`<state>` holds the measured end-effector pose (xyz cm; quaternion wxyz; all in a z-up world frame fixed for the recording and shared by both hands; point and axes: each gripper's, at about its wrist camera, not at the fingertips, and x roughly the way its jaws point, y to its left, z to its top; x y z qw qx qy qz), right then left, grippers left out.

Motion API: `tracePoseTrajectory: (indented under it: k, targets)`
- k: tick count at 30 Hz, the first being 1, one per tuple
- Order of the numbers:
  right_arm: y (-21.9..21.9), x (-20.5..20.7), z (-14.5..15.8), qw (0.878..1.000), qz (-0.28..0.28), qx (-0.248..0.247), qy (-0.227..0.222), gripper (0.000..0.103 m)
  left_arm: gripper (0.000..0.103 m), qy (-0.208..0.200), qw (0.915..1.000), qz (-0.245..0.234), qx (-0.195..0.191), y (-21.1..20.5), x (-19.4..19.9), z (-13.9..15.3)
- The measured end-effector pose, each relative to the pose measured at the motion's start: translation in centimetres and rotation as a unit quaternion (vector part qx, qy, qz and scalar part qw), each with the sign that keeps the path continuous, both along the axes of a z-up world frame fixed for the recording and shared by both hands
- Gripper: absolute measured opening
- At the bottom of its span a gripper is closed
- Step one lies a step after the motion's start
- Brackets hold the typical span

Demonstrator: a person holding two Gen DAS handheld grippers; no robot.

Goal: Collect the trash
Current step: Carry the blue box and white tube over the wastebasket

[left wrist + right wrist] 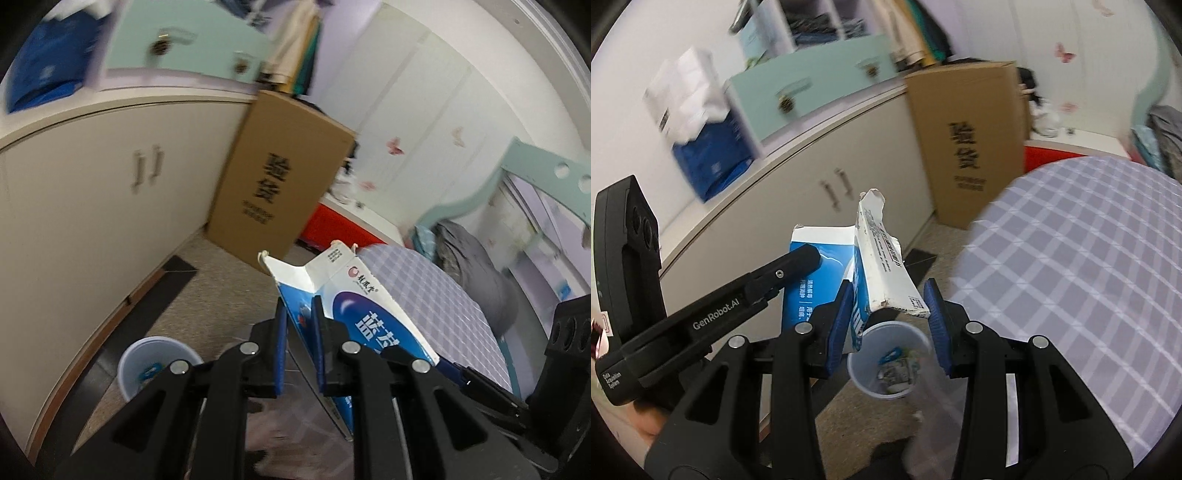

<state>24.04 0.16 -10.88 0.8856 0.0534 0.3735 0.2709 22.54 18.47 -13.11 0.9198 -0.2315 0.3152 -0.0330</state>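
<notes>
Left gripper [300, 347] — jaws nearly together, pinching a wall of the carton [354, 314]. Blue pads on either face of the cardboard, grip low on the box.

Right gripper [890, 321] — jaws part-spread, pads either side of the same carton [882, 266]; contact on the right pad not clear, so hold uncertain. Judged as steadying rather than carrying.

Carton: blue and white, flattened, torn flap at the far end. Long axis runs forward and up, away from both sets of fingers. Held in the air, off the table [1089, 258].

Bin [890, 365]: pale, round, open-topped, on the floor, scraps already inside. In the right view directly below the carton's near end, between the jaws; in the left view low and to the left of the fingers [157, 363]. Right gripper appears the better lined up over the bin.

Beyond: tall box [280, 184] leaning against the cabinet [110, 192].
</notes>
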Motion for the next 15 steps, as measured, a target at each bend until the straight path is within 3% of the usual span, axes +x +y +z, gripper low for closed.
tracePoseTrajectory:
  k: [7,15]
  targets:
    - [7.0,0.5,-2.9,0.999,0.045,-0.019,0.02,0.04,0.012,0.029,0.9982,0.051,-0.01,7.6,-0.8,-3.1]
    - [10.7,1.9,-6.0,0.997,0.06,-0.035,0.046,0.04,0.011,0.058,0.9956,0.071,-0.019,10.9,0.0,-6.4]
